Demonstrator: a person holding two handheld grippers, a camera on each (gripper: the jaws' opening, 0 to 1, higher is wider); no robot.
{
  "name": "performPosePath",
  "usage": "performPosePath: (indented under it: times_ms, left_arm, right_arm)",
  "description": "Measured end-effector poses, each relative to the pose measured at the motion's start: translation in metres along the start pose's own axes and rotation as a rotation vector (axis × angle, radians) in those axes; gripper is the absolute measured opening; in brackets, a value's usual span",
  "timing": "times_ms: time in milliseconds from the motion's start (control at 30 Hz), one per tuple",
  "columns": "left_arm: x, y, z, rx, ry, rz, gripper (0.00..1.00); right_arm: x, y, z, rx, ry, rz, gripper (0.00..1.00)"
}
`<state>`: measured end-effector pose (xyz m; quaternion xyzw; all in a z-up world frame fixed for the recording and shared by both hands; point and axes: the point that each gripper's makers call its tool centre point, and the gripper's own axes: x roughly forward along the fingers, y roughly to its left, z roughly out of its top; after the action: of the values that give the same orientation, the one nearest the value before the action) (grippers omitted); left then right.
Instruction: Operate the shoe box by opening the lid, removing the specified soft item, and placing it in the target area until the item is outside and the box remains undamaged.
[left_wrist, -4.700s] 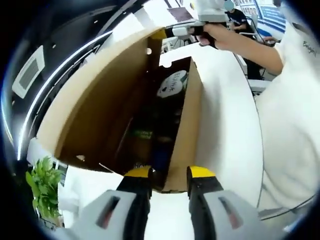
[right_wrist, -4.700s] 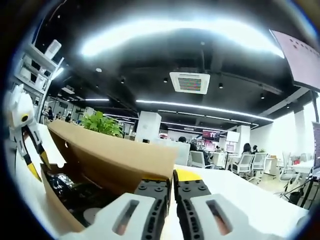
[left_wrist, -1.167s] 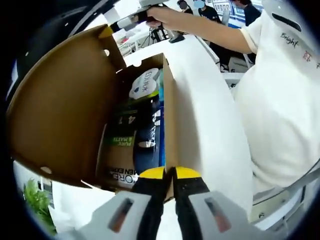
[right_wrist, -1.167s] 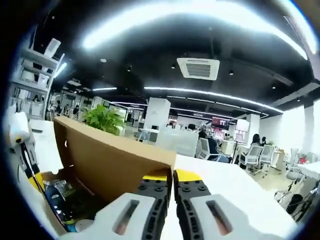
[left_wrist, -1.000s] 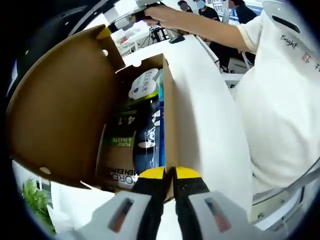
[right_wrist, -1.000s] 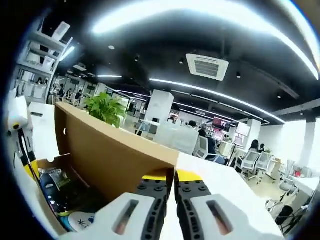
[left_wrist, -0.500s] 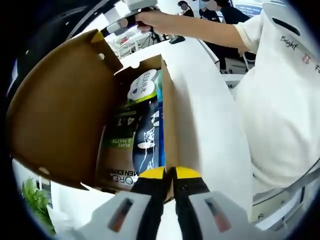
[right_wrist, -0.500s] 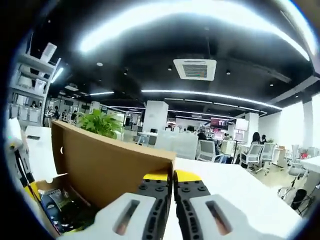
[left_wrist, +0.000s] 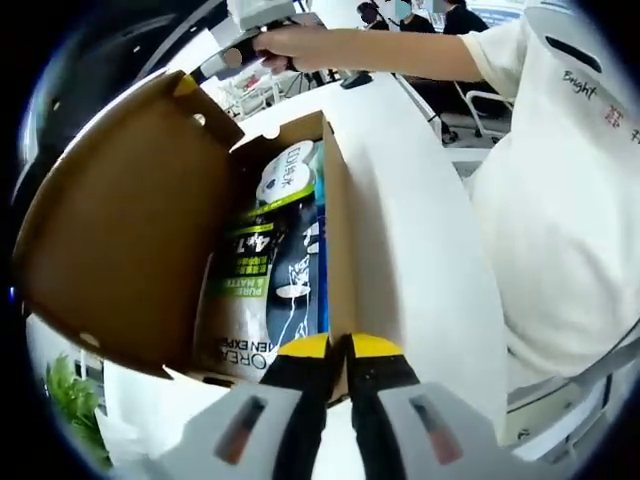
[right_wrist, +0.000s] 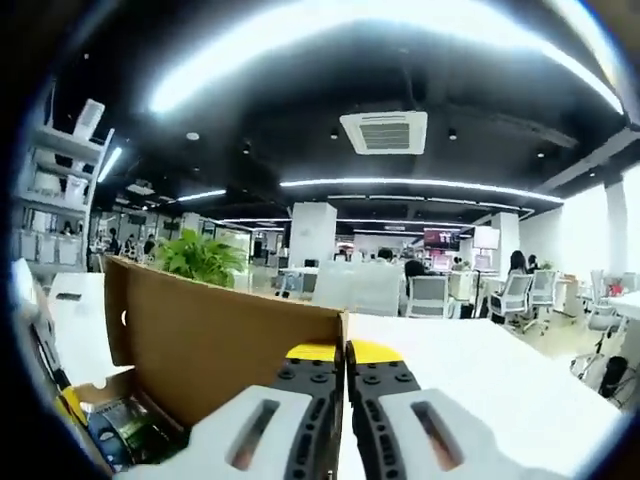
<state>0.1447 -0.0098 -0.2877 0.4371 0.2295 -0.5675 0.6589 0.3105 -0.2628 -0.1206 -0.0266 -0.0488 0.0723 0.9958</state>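
Left gripper view: left gripper (left_wrist: 338, 348) at 6 o'clock, yellow-tipped jaws pressed together on the near end of the shoe box (left_wrist: 340, 240), pinching the top edge of its right wall. Box is brown cardboard, open, on a white table (left_wrist: 420, 250). Lid (left_wrist: 120, 230) is swung up and back, filling the 9 o'clock side, inner face showing. Inside the box, near to far: a soft pouch (left_wrist: 245, 290) with green and white print lying lengthwise, a dark blue pack (left_wrist: 298, 270) just beside it against the right wall, and a white round-ended pack (left_wrist: 285, 172) at the far end. The soft contents are inside the box. At 3 o'clock, a person's white shirt (left_wrist: 560, 200). At 12 o'clock, the person's hand (left_wrist: 285, 42) holds the right gripper at the lid's far corner.

Right gripper view: right gripper (right_wrist: 345, 355) at 6 o'clock, jaws clamped shut on the lid's (right_wrist: 220, 350) edge. At 8 o'clock, box contents (right_wrist: 120, 425) partly visible, dark with green. Past the lid edge, a green plant (right_wrist: 200, 258) at 9 o'clock. Farther off, office chairs (right_wrist: 520, 295) at 3 o'clock and a ceiling vent (right_wrist: 385, 130) at 12 o'clock.
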Motion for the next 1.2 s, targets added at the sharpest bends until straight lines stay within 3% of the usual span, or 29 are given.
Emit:
performPosePath:
  times_ms: [333, 567, 933, 1067, 1200]
  left_arm:
    - [0.0, 0.0, 0.0, 0.0, -0.003, -0.002, 0.05]
    - [0.0, 0.0, 0.0, -0.006, 0.001, 0.002, 0.05]
    - [0.0, 0.0, 0.0, -0.006, -0.006, 0.001, 0.05]
    - [0.001, 0.0, 0.0, 0.002, 0.035, 0.002, 0.05]
    - [0.0, 0.001, -0.001, -0.004, 0.021, -0.003, 0.05]
  right_arm:
    - [0.012, 0.001, -0.002, -0.019, 0.027, -0.019, 0.0]
    - [0.019, 0.0, -0.006, -0.059, 0.0, -0.081, 0.0]
    - [0.021, 0.0, -0.007, -0.04, 0.02, -0.062, 0.0]
    - [0.026, -0.002, -0.009, -0.031, 0.02, -0.048, 0.0]
    - [0.028, -0.002, -0.01, -0.024, 0.028, -0.049, 0.0]
